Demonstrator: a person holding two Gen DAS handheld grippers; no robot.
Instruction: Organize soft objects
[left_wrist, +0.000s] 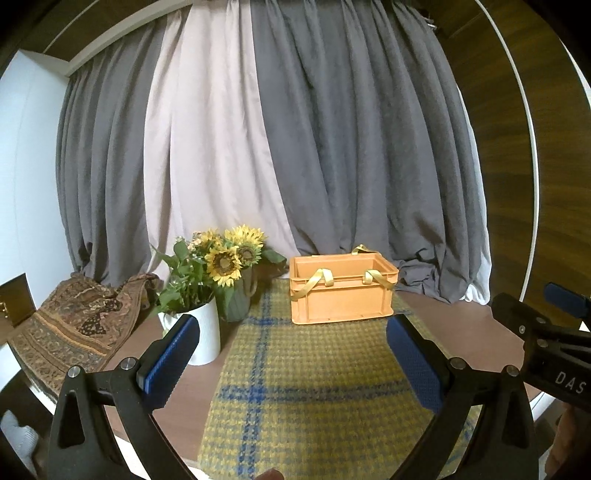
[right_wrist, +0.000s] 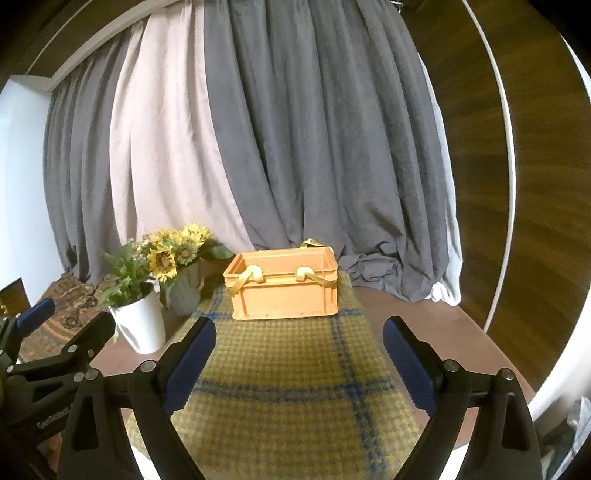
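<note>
Right now, from your left wrist, your left gripper (left_wrist: 291, 354) is spread wide with nothing between its blue pads, hovering over the plaid blanket (left_wrist: 314, 387). At 12 o'clock the orange crate (left_wrist: 341, 299) sits on the blanket's far end; sunflowers (left_wrist: 225, 258) and a white pot (left_wrist: 203, 332) stand at 10 o'clock, a patterned cloth (left_wrist: 74, 325) at 9. From your right wrist, your right gripper (right_wrist: 299, 354) is likewise wide apart and empty, crate (right_wrist: 284, 295) at 12, pot (right_wrist: 142, 325) at 10, left gripper (right_wrist: 55, 332) at 9
</note>
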